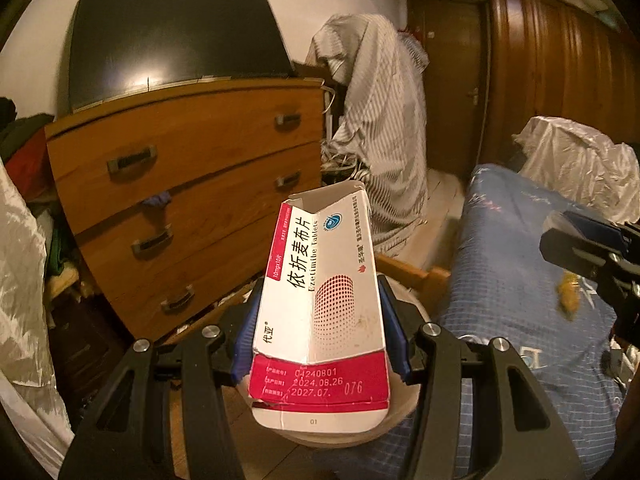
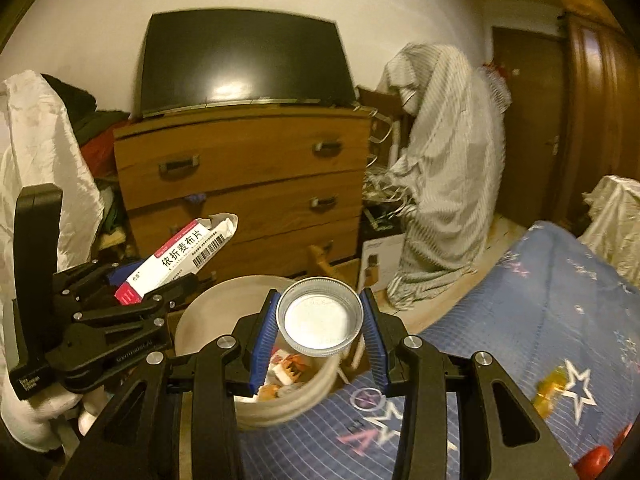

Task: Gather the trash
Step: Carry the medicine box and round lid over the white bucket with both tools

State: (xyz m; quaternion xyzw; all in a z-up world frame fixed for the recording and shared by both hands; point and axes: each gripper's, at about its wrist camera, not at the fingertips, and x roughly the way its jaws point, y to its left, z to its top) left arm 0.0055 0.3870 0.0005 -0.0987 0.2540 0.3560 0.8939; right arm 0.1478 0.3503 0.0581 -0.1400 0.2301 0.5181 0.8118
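With the left hand-held gripper (image 1: 320, 328) clamping the medicine box (image 1: 320, 300) and the right hand-held gripper (image 2: 320, 320) pinching a lid (image 2: 320, 316) above the bucket (image 2: 256, 360), either piece could, I reckon, miss it onto the bed (image 2: 520, 320) if let go off-centre.

The left claw (image 1: 320, 328) is clamped, its 2 blue pads (image 1: 243, 340) pressed flat against the long sides of a medicine box (image 1: 320, 320) that juts forward and upward between them. In the right wrist view this claw (image 2: 132, 284) enters from the left, angled up toward the right, with its black handle upright behind it. The right claw (image 2: 320, 326) points forward and slightly down, its 2 blue pads (image 2: 266, 344) squeezing the rim of a round metal lid (image 2: 320, 316) from either side. Its tip shows at the right edge of the left wrist view, well apart from the left claw.
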